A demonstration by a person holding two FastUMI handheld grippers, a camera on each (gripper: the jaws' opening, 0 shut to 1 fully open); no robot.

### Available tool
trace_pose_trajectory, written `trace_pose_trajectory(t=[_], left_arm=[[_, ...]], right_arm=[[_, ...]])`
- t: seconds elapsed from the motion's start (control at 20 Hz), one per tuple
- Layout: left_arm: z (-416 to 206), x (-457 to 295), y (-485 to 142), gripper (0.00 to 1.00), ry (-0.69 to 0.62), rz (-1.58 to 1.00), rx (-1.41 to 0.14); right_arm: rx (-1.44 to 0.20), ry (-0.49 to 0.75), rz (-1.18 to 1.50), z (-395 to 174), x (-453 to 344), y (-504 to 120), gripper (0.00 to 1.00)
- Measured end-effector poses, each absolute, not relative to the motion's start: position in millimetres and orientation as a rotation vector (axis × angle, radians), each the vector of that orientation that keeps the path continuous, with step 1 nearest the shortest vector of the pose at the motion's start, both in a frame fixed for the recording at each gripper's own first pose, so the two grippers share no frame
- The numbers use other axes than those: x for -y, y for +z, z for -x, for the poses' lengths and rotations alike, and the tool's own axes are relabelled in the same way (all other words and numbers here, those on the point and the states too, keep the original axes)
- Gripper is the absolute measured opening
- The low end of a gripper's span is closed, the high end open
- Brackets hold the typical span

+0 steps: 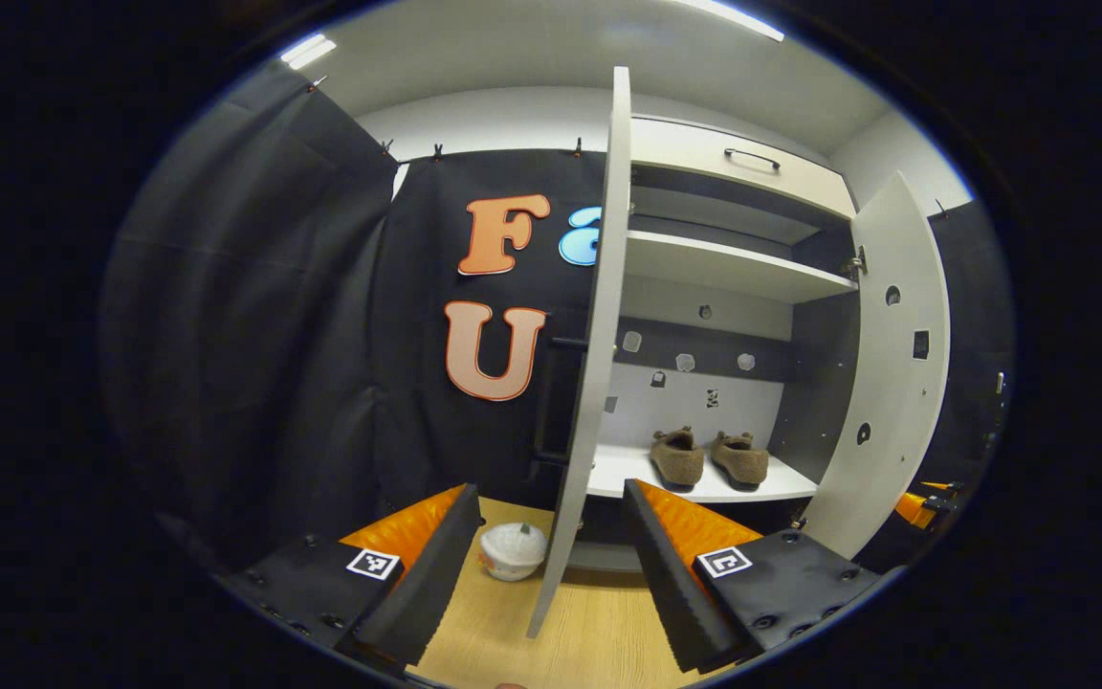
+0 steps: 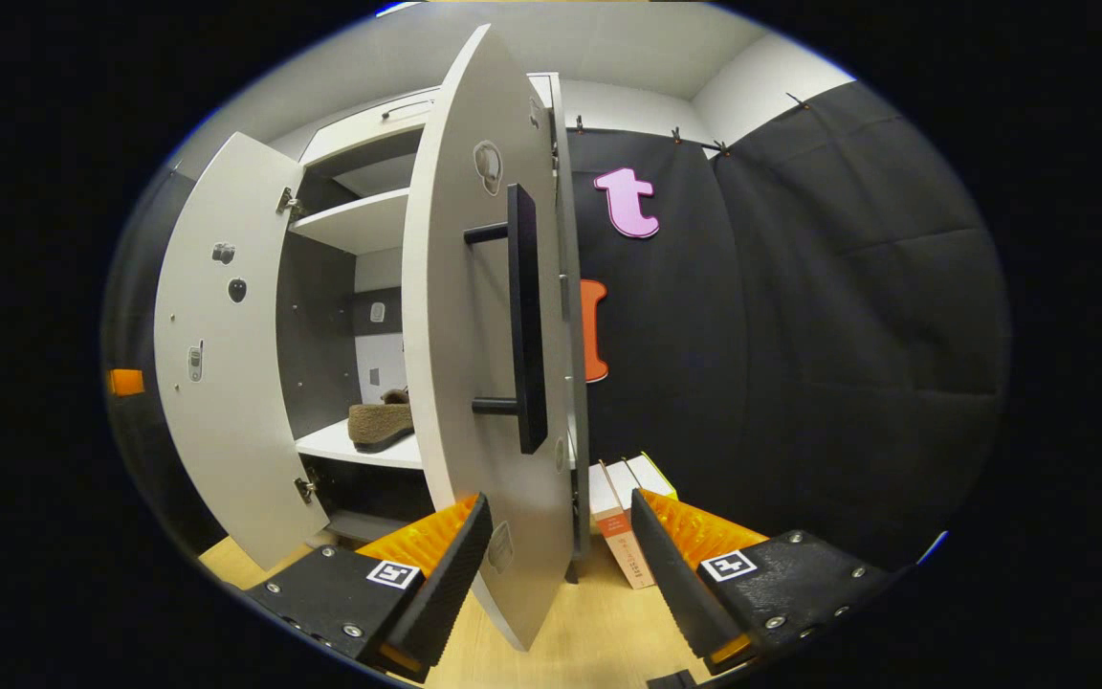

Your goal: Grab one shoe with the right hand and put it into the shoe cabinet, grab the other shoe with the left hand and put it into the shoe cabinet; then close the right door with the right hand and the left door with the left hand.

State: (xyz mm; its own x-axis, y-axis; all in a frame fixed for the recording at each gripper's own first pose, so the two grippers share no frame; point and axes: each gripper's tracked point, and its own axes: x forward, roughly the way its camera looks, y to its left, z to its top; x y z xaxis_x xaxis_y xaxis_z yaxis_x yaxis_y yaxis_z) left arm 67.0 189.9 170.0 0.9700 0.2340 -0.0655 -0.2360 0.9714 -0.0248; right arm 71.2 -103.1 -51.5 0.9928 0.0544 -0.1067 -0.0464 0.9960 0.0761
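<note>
Both grippers' fingers point(image 1: 436, 565) point(image 2: 441, 574) spread apart.

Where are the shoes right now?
In the left gripper view both shoes sit side by side on the cabinet's lower shelf, between the two open doors.
</note>
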Motion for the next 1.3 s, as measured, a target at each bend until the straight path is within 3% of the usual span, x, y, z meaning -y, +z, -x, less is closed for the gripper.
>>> trace_pose_trajectory(t=[0.8,0.85,0.9,1.05,1.1,1.15,1.2,1.25,1.3], left_arm=[[-92.8,-263.2,142.0,0.97,0.191,0.013,-0.078],[-97.4,-266.7,137.8,0.96,0.195,0.002,-0.084],[-101.6,-268.5,133.0,0.96,0.195,-0.005,-0.089],[-117.4,-269.5,120.3,0.97,0.175,0.011,-0.096],[-123.2,-268.6,115.8,0.95,0.166,0.023,-0.095],[-128.0,-267.0,112.9,0.95,0.157,0.035,-0.096],[-131.5,-264.0,108.0,0.97,0.145,0.045,-0.099],[-136.1,-262.7,105.9,0.96,0.136,0.052,-0.102],[-140.2,-260.0,103.2,0.97,0.128,0.055,-0.108]], right_arm=[[-0.079,0.065,-0.074,-113.4,14.1,-56.0,0.92],[-0.082,0.064,-0.07,-112.7,13.9,-57.3,0.84],[-0.086,0.061,-0.064,-110.5,13.5,-57.9,0.91],[-0.089,0.049,-0.049,-105.9,17.2,-57.9,0.91],[-0.089,0.043,-0.043,-105.3,18.6,-56.6,0.84],[-0.087,0.038,-0.039,-103.1,20.8,-55.0,0.91],[-0.083,0.03,-0.036,-102.6,24.3,-52.8,0.92],[-0.079,0.024,-0.034,-101.7,26.6,-50.4,0.84],[-0.076,0.018,-0.034,-100.3,29.2,-48.7,0.84]])
